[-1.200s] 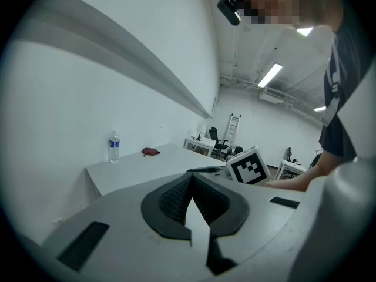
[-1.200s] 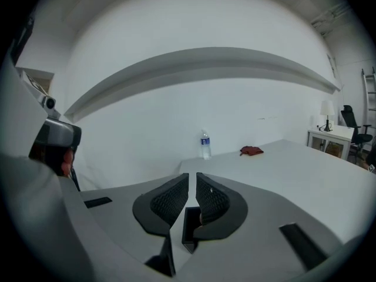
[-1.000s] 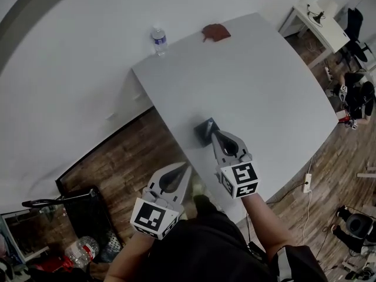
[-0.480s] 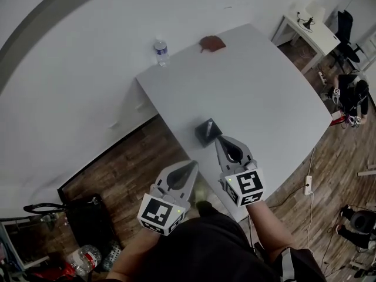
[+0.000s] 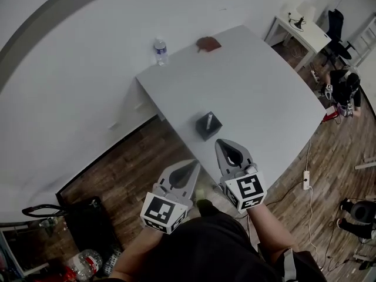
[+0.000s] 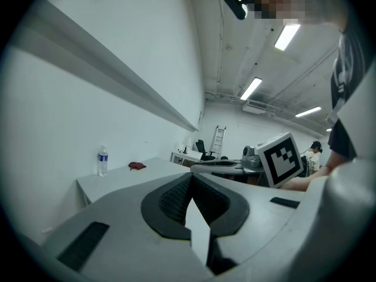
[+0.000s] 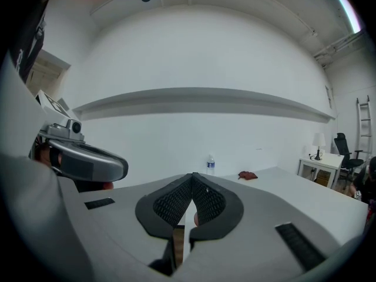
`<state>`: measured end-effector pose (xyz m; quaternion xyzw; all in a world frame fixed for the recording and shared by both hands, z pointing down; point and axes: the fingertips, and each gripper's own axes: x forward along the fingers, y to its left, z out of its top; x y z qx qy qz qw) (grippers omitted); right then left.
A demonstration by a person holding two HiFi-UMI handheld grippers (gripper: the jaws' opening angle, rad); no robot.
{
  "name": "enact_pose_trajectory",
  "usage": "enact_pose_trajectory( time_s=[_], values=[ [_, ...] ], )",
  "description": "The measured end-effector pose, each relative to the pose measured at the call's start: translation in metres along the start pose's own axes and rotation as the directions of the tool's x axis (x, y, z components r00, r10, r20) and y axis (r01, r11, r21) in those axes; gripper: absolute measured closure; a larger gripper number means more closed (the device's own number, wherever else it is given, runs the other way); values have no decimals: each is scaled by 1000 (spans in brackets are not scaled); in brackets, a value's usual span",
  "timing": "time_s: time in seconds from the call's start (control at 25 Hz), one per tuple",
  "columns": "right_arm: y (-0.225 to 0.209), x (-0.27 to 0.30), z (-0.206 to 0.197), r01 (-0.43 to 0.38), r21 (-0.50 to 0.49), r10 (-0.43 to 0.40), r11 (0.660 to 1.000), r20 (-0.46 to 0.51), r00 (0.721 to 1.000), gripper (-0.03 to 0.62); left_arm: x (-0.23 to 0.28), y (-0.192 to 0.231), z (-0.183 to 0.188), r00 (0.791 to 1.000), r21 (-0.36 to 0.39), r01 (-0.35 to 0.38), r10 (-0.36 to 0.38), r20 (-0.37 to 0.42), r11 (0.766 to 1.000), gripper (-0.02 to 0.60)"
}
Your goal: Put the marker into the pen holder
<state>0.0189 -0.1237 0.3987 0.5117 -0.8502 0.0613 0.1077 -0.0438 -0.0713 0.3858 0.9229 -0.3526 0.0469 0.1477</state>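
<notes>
2 grippers, jaws pressed together on nothing: the right gripper (image 5: 222,143) has drawn back beside the left gripper (image 5: 194,165) — the marker (image 5: 209,118) now stands in the pen holder (image 5: 207,130), so the task looks done.

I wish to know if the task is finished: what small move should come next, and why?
Probably only rest the left gripper and the right gripper away from the table. Both are shut on nothing and stop short of the pen holder, and the marker already stands inside it, touched by neither.
</notes>
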Motion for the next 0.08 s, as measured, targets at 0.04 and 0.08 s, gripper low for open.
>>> enact_pose_trajectory(
  time_s=[0.04, 0.08],
  values=[
    [5, -3, 1, -1, 0, 1, 1000, 0, 1000, 579, -5, -1, 0, 1000, 0, 0, 0, 2, 1000, 577],
    [11, -6, 1, -2, -1, 2, 1000, -1, 1000, 579, -10, -2, -1, 1000, -1, 0, 0, 4, 1000, 577]
  ],
)
